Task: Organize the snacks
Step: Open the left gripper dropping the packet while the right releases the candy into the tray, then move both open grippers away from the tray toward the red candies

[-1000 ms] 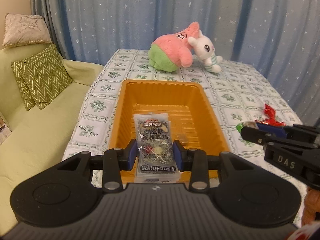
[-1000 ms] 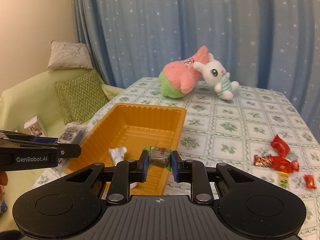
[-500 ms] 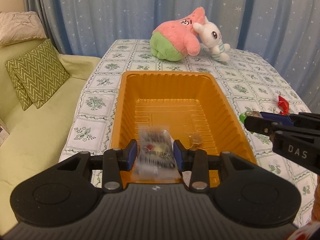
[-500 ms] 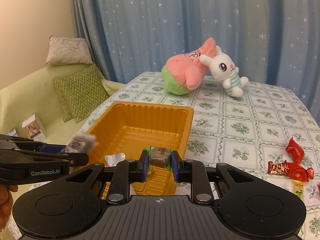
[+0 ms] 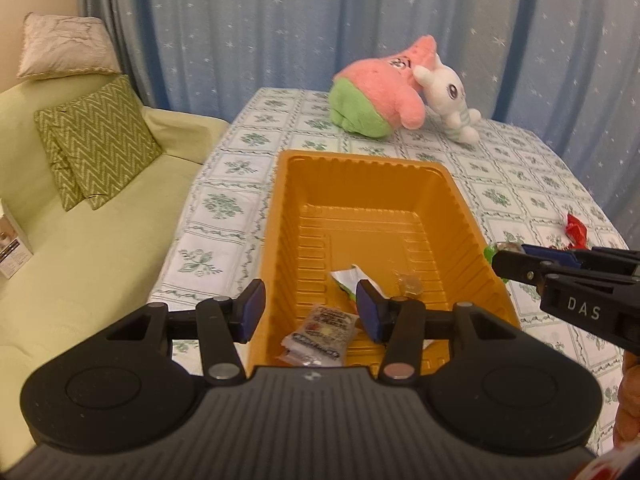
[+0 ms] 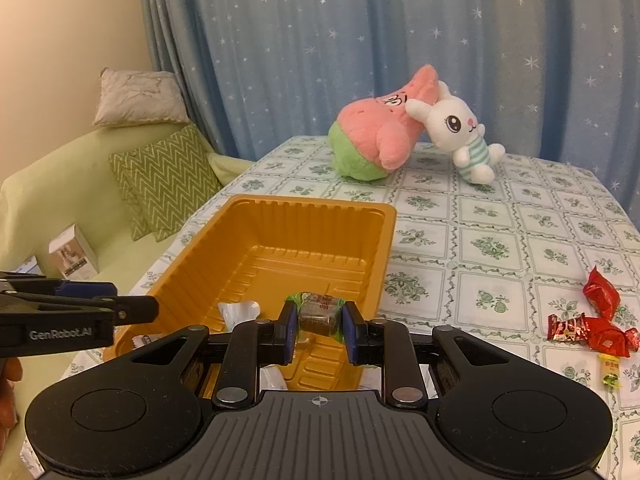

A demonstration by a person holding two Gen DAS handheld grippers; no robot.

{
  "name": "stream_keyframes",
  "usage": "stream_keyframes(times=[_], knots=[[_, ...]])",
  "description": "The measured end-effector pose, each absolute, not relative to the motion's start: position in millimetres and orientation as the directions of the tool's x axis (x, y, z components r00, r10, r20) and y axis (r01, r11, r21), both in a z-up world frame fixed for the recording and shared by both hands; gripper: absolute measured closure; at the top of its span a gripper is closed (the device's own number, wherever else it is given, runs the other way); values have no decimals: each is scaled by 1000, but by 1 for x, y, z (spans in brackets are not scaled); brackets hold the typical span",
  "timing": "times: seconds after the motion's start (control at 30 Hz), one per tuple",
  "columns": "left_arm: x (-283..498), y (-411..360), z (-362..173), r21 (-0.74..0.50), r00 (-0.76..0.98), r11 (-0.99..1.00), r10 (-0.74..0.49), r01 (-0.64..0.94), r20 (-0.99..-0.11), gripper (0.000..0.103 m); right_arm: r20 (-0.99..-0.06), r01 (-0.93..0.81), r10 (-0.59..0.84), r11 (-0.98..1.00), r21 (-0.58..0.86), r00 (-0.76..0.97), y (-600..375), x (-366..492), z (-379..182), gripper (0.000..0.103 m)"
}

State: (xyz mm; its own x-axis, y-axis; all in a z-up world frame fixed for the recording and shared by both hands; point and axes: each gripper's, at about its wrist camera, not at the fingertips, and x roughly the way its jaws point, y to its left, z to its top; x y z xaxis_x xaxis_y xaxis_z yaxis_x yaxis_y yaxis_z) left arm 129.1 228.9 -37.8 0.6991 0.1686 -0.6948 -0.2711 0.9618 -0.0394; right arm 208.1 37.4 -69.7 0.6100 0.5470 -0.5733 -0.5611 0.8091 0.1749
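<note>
The right gripper (image 6: 320, 326) is clamped on a green-wrapped candy (image 6: 318, 314), held crosswise above the near end of the orange tray (image 6: 384, 240), while the left gripper (image 5: 310, 312), jaws just opened, is empty above a dropped packet (image 5: 320, 336).

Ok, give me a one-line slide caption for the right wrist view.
Right gripper holds a green-wrapped candy over the orange tray; red snacks wait on the tablecloth.

both views are lit by warm, even indoor light; shadows are kept soft, straight lines are bent near the dark fisheye corners, and slight softness is seen throughout
</note>
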Motion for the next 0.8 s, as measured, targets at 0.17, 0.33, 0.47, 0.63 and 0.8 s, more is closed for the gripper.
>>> stream_keyframes(times=[0.17,0.33,0.47,0.63,0.8], knots=[[117,238,-33,-57,706,950,187,-306,-683,55,-566,-560,568,801,212,598,41,210,-69,79],[105,244,-32,-74,701,940,194,-333,-686,53,-560,-571,612,773,276,559,42,214,-69,77],[95,240,-31,-77,700,940,192,-333,-687,51,-546,-551,603,786,281,582,31,207,-66,48],[81,226,-28,-89,708,942,178,-323,-684,48,-562,-470,560,825,313,609,-6,194,-65,48],[67,204,-21,-103,718,947,158,-305,-678,42,-579,-381,498,867,322,645,-46,174,-60,48]])
